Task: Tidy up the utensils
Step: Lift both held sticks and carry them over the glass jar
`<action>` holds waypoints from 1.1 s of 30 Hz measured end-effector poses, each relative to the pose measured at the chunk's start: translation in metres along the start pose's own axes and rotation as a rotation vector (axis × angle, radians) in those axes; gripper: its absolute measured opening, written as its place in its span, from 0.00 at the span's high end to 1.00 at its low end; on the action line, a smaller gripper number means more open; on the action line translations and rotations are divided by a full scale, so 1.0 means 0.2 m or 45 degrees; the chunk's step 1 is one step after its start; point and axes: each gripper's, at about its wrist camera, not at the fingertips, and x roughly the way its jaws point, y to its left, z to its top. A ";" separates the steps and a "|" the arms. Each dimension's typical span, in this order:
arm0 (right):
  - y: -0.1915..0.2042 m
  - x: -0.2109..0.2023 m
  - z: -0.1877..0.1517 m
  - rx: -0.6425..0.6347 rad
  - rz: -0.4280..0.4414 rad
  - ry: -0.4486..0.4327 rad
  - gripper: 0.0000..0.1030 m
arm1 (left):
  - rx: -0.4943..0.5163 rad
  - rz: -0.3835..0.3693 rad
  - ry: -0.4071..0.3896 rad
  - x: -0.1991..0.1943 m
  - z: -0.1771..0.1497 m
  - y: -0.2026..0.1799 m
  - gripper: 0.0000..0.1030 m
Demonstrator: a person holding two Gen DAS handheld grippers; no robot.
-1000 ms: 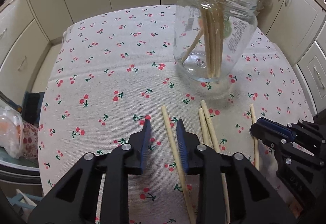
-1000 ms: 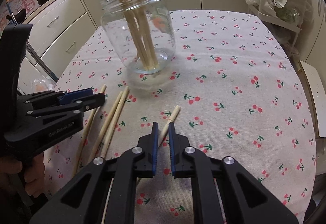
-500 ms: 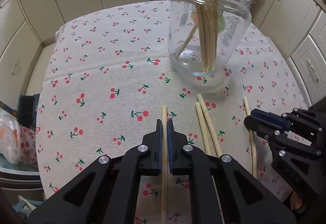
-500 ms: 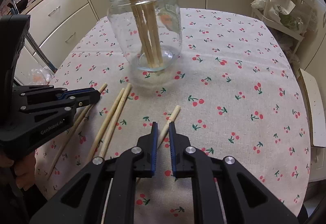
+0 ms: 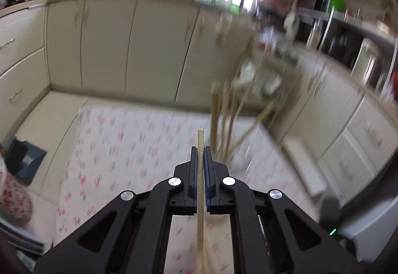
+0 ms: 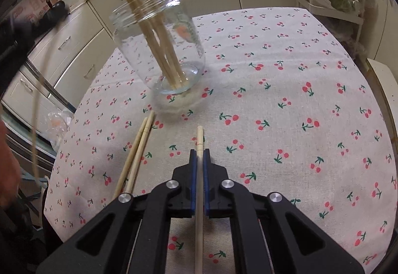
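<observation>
Both grippers are clamped tight, each on one chopstick. In the right wrist view the right gripper [image 6: 198,157] sits low centre, its blue pads [image 6: 192,174] pinching a chopstick [image 6: 199,139] whose blunt end pokes just past the tips toward the jar; the rest runs back under the tool to the bottom edge. That right gripper's jaws have just been closing, with the stick between them. Left of it, a pair of sticks [image 6: 139,149] lies loose on the cherry cloth [image 6: 298,99]. Further up, left of centre, the glass jar [image 6: 159,50] stands on the cloth, several sticks already leaning inside it.

In the left wrist view the left gripper [image 5: 200,157], low centre, pinches its own stick [image 5: 200,139] the same way. Everything beyond is smeared; the jar's sticks [image 5: 223,119] show only as blurred streaks right of centre, so their exact place from here cannot be told.

To do this step well, I judge each stick should be tipped end-down over the mouth before release, entering on the side free of leaning sticks. One hand at a time is wise, since the mouth is narrow. Released too high or crooked, a stick may catch the rim or rock the jar.
</observation>
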 end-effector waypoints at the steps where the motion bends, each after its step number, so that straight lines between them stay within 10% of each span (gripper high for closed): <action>1: 0.00 0.00 0.00 0.005 0.002 -0.002 0.94 | -0.010 -0.001 -0.059 -0.02 0.04 -0.01 0.96; 10: -0.06 0.00 0.01 0.072 0.079 0.001 0.94 | -0.092 0.034 -0.464 -0.01 0.30 -0.16 0.96; 33: 0.10 0.05 0.05 -0.234 -0.130 0.013 0.89 | -0.079 0.163 -0.647 0.29 0.30 -0.23 0.96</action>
